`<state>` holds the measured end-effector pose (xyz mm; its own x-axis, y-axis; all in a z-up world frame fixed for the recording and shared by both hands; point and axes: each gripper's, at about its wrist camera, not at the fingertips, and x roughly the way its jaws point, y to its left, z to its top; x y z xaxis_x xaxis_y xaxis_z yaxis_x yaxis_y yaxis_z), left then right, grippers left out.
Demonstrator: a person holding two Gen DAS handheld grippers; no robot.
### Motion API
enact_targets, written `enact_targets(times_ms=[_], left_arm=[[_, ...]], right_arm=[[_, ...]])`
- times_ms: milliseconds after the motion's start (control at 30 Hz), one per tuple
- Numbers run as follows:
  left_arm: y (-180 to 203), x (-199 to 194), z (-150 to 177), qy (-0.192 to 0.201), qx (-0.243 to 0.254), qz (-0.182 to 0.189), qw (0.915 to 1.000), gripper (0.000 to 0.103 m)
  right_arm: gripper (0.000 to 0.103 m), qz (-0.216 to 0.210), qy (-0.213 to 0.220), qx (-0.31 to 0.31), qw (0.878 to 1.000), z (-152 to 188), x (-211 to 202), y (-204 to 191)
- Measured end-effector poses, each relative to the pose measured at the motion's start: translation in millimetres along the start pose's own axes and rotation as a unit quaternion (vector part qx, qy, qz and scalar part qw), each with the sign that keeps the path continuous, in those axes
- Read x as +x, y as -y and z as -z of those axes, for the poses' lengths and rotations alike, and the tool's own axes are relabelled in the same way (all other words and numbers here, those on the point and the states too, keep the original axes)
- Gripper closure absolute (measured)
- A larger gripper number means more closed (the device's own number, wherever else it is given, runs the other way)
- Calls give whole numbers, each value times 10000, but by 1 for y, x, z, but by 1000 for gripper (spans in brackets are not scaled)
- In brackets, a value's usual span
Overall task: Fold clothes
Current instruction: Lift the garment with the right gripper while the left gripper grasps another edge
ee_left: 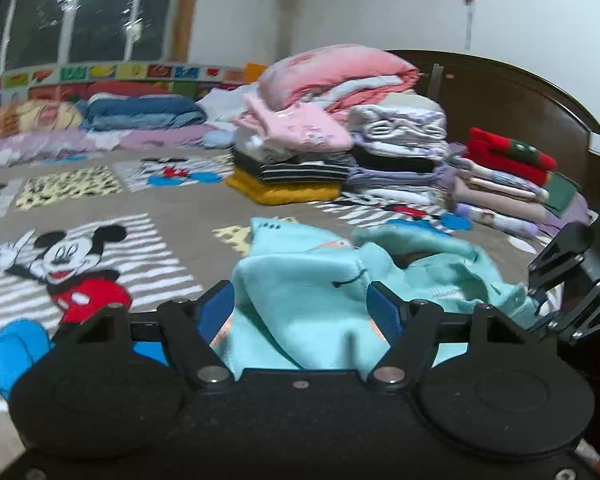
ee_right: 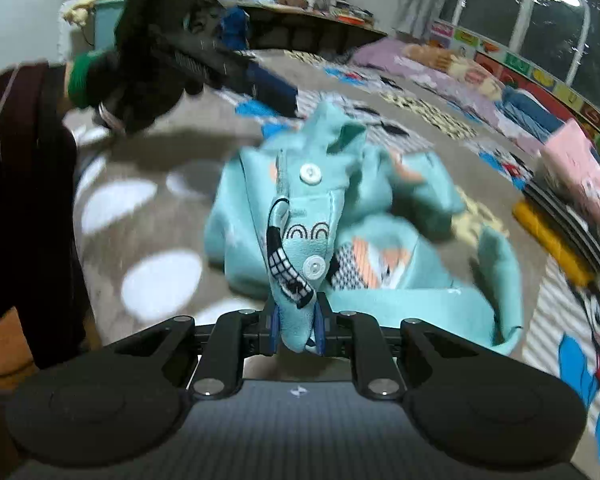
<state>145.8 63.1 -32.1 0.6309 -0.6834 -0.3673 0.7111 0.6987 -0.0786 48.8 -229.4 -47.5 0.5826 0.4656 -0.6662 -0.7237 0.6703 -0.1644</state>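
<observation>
A crumpled teal fleece garment (ee_left: 300, 292) with white snap buttons (ee_right: 310, 173) lies on the cartoon-print bedspread (ee_left: 100, 208). My right gripper (ee_right: 296, 326) is shut on one edge of the garment (ee_right: 300, 248) by its button strip and holds that edge raised. My left gripper (ee_left: 300, 306) is open, its blue pads (ee_left: 216, 308) wide apart on either side of a teal fold without pinching it. In the right wrist view the left gripper (ee_right: 274, 90) hovers just beyond the garment, held by a hand with a green cuff (ee_right: 82, 80). The right gripper (ee_left: 560, 280) shows at the right edge of the left wrist view.
Stacks of folded clothes (ee_left: 292, 168) (ee_left: 400, 152) (ee_left: 508, 176) stand at the back against a dark wooden headboard (ee_left: 500, 92). Blankets and pillows (ee_left: 140, 114) line the far side under a window. A person's dark sleeve (ee_right: 20, 200) fills the left of the right wrist view.
</observation>
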Motion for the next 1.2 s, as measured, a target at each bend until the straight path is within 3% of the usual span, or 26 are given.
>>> enact_targets(times_ms=[267, 467, 700, 833, 1133, 1200], left_arm=[[42, -16, -9, 74, 1051, 273, 9941, 30], [48, 3, -30, -611, 1841, 480, 9798, 30], [53, 27, -56, -1427, 2716, 725, 9490, 30], [49, 48, -59, -1955, 2875, 921, 9331, 30], [43, 96, -59, -3113, 3138, 1231, 8885, 30], [47, 102, -53, -3300, 3217, 1180, 8796, 38]], right_arm=[[84, 543, 0, 219, 9983, 23, 0, -15], [70, 968, 142, 184, 9950, 22, -11, -20], [53, 1067, 507, 243, 9927, 10, -38, -15], [53, 1113, 610, 156, 9918, 5, -34, -18], [51, 945, 277, 225, 9949, 2, -7, -23], [48, 938, 172, 113, 9954, 3, -2, -30]])
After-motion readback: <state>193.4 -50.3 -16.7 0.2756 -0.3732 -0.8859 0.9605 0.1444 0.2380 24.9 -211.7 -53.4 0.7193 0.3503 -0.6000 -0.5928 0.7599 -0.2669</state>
